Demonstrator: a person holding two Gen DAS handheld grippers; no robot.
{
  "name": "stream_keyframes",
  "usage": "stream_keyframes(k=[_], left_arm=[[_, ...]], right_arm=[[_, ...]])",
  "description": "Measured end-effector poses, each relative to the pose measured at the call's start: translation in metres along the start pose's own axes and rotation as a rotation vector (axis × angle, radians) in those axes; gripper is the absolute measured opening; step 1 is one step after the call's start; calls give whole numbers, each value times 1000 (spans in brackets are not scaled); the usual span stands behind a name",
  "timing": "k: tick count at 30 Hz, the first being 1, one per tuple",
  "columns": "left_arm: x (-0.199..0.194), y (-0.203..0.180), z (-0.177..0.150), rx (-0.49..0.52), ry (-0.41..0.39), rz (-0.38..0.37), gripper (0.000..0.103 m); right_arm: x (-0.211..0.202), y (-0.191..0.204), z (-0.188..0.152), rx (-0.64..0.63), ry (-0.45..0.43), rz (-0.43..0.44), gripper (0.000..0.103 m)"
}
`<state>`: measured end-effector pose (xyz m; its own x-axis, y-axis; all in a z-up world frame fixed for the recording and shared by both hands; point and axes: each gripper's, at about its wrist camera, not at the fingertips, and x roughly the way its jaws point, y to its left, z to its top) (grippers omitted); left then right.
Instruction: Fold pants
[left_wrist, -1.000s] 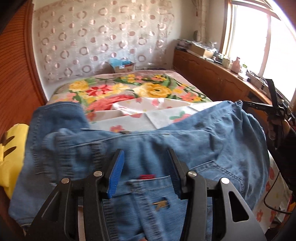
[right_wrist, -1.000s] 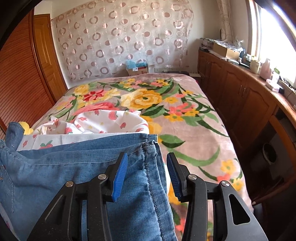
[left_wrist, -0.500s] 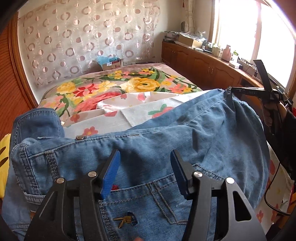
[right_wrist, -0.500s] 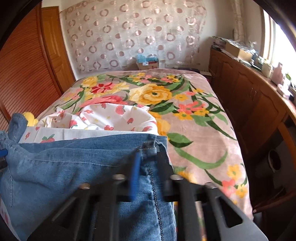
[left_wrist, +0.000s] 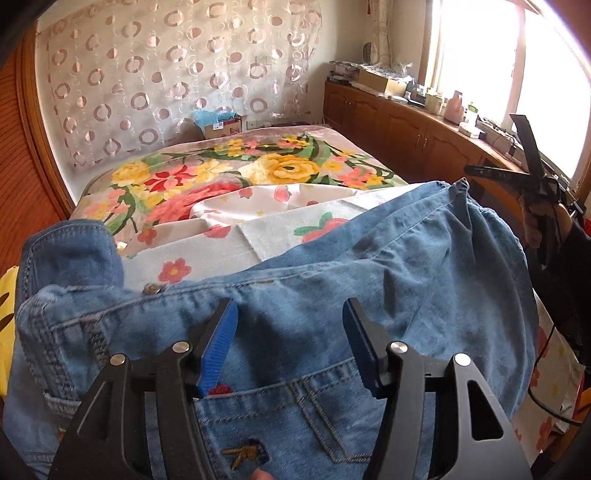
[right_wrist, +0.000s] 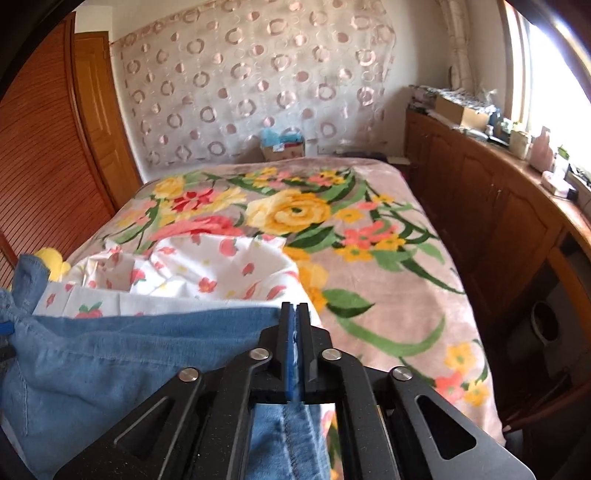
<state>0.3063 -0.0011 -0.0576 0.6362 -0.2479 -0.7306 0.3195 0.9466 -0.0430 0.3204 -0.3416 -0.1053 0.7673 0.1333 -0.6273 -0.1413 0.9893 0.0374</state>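
Blue denim pants (left_wrist: 332, 288) lie bunched across the near end of the bed, waistband and back pocket toward the left wrist camera. My left gripper (left_wrist: 290, 326) is open, its blue pads spread just above the waistband area, holding nothing. My right gripper (right_wrist: 294, 317) is shut on the pants' hem (right_wrist: 184, 354), which hangs below the jaws. In the left wrist view the right gripper (left_wrist: 469, 181) pinches the far right corner of the denim.
A floral blanket (right_wrist: 369, 236) covers the bed. A white strawberry-print cloth (left_wrist: 236, 240) lies under the pants. A yellow soft toy (right_wrist: 51, 258) sits at the left. Wooden cabinets (right_wrist: 498, 206) run along the right, a wooden wardrobe (right_wrist: 48, 147) on the left.
My right gripper closed on the pants' hem and lifted it. My left gripper stayed open and shifted forward over the waistband.
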Motion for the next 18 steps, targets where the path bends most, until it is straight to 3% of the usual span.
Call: stream_keyframes(k=[1,2,3,15,18], left_arm=[[1,-2,1,6,-1,-1,60],[4,-5,5,20,2,1,60],[6,-8,7,32,10,1,60],[46,-33,35,116,111,-132,60],[58,-41,29,139,157,-131,54]], right_arm=[[1,-1,0,-3,5,-4,27],[2,-3,8,-3,12,-6,42],[3,-5,10,2,15,1,46],[7,-9,17,4,80,62,46],[9,-10,17,11,89,70,46]])
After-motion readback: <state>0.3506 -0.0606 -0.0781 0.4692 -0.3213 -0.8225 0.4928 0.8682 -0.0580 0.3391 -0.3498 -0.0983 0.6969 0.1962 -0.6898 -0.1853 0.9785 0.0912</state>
